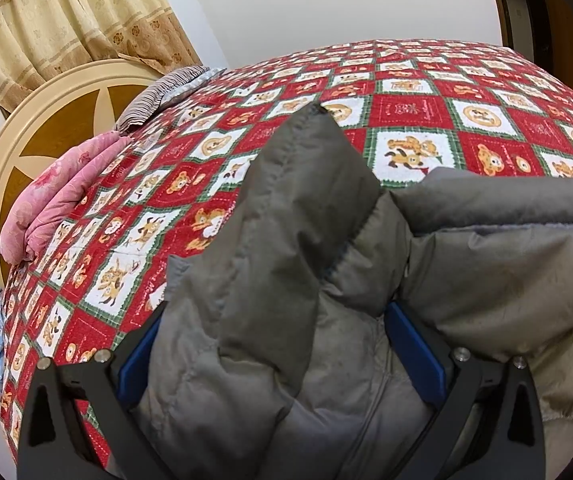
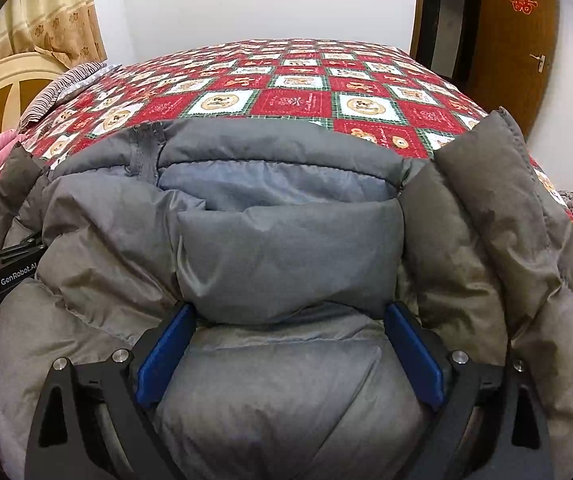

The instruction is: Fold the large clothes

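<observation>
A grey padded down jacket (image 1: 286,264) lies on a bed with a red patterned cover (image 1: 406,112). In the left wrist view a folded part of it, ending in a point, rises between the blue pads of my left gripper (image 1: 274,344), whose jaws stand wide with the fabric between them. In the right wrist view the jacket (image 2: 286,248) fills the near half, its collar and light lining facing up. My right gripper (image 2: 290,344) stands wide open around a padded fold. The left gripper's body (image 2: 10,272) shows at the left edge.
A pink folded quilt (image 1: 58,196) and a striped pillow (image 1: 162,92) lie by the round headboard (image 1: 46,128) at the left. A curtain (image 1: 78,20) hangs behind. A wooden door (image 2: 518,40) stands at the right. The bed cover (image 2: 294,84) stretches beyond the jacket.
</observation>
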`<state>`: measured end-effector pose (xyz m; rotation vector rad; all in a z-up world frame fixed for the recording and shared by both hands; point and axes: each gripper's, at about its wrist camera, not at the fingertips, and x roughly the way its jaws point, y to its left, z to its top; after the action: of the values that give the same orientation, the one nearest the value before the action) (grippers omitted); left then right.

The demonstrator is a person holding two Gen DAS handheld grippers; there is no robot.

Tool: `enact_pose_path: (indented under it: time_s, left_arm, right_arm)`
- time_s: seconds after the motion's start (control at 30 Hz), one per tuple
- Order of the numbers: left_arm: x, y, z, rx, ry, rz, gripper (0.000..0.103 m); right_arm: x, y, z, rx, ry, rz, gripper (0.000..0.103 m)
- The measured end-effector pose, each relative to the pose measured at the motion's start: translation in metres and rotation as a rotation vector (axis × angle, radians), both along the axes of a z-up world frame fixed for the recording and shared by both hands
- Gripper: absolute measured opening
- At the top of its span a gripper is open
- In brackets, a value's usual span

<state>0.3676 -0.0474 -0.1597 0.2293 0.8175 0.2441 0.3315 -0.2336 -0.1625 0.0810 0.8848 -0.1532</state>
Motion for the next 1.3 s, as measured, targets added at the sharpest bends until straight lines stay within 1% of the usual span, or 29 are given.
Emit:
enact_pose_path:
  time_s: [0.27, 0.33, 0.4, 0.47, 0.53, 0.57, 0.63, 0.7, 0.77, 0.83, 0.9, 0.93, 1.03, 1.13, 1.3]
  left_arm:
    - [0.002, 0.002, 0.000, 0.021, 0.006, 0.001, 0.103]
    - [0.000, 0.002, 0.005, 0.025, 0.019, -0.004, 0.103]
    - [-0.008, 0.006, 0.014, -0.004, 0.041, -0.002, 0.103]
    - [-0.030, 0.017, 0.033, -0.074, 0.020, -0.027, 0.103]
    - [-0.049, 0.024, 0.045, -0.083, -0.027, -0.048, 0.103]
    - [-0.060, 0.029, 0.049, -0.074, -0.049, -0.054, 0.103]
    - [-0.072, 0.037, 0.050, -0.062, -0.080, -0.044, 0.103]
    - [-0.075, 0.045, 0.045, -0.063, -0.087, -0.019, 0.103]
    - [-0.072, 0.047, 0.036, -0.068, -0.066, -0.004, 0.103]
    - [-0.063, 0.049, 0.022, -0.067, -0.024, 0.009, 0.103]
    - [-0.063, 0.051, 0.014, -0.074, -0.030, 0.017, 0.103]
    - [-0.064, 0.053, 0.012, -0.088, -0.040, 0.013, 0.103]
    - [-0.065, 0.053, 0.009, -0.103, -0.054, 0.008, 0.103]
    - [-0.064, 0.050, 0.006, -0.093, -0.057, 0.002, 0.103]
    - [-0.066, 0.047, 0.006, -0.088, -0.059, 0.004, 0.103]
  right_arm:
    - [0.000, 0.002, 0.000, -0.016, 0.007, -0.004, 0.096]
    - [0.000, 0.001, 0.001, -0.019, 0.015, -0.003, 0.096]
    - [-0.001, 0.002, 0.006, -0.027, 0.029, -0.002, 0.096]
    - [-0.007, 0.003, 0.014, -0.037, 0.029, -0.016, 0.096]
    - [-0.021, 0.007, 0.032, -0.024, -0.022, -0.037, 0.096]
    - [-0.027, 0.012, 0.041, -0.020, -0.051, -0.036, 0.096]
    - [-0.033, 0.024, 0.055, -0.028, -0.092, -0.016, 0.096]
    - [-0.033, 0.040, 0.063, -0.028, -0.112, 0.018, 0.096]
    - [-0.027, 0.052, 0.058, -0.040, -0.086, 0.045, 0.096]
    - [-0.019, 0.061, 0.044, -0.073, -0.061, 0.055, 0.096]
    - [-0.014, 0.060, 0.025, -0.067, -0.023, 0.050, 0.096]
    - [-0.013, 0.059, 0.020, -0.055, -0.027, 0.046, 0.096]
    - [-0.011, 0.058, 0.014, -0.056, -0.036, 0.038, 0.097]
    - [-0.008, 0.062, 0.008, -0.080, -0.032, 0.036, 0.099]
    - [-0.001, 0.062, 0.000, -0.088, 0.006, 0.041, 0.101]
